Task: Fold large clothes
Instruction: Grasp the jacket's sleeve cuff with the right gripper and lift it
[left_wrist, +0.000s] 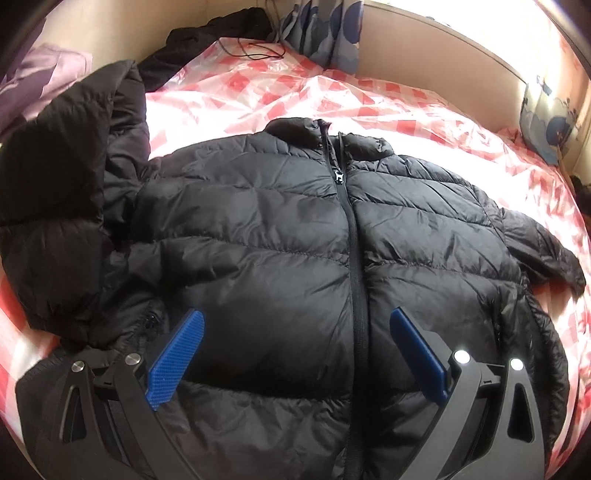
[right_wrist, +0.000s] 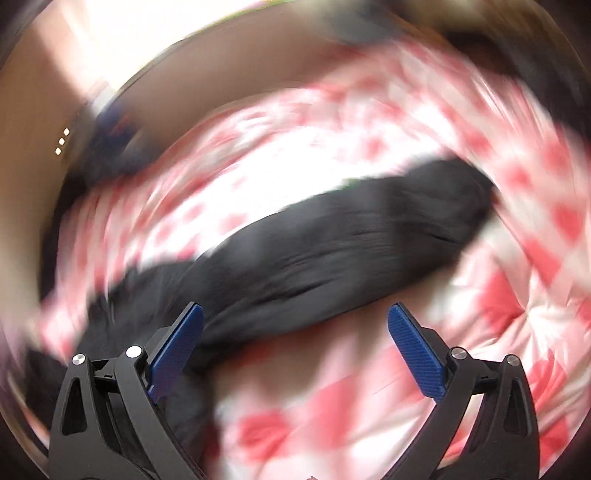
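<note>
The bed (left_wrist: 424, 110), under its red-checked cover, carries the black puffer jacket (left_wrist: 277, 236) face up, zipped, collar at twelve o'clock. One sleeve (left_wrist: 535, 243) trails off at three o'clock; the other sleeve (left_wrist: 66, 206) is bunched at nine. Left tongs (left_wrist: 295, 332) hover wide open over the hem, gripping nothing. Right tongs (right_wrist: 295, 328), also spread and empty, swing blurred above a sleeve. Folding looks barely begun; next, pinch a sleeve and bring it across the chest.
</note>
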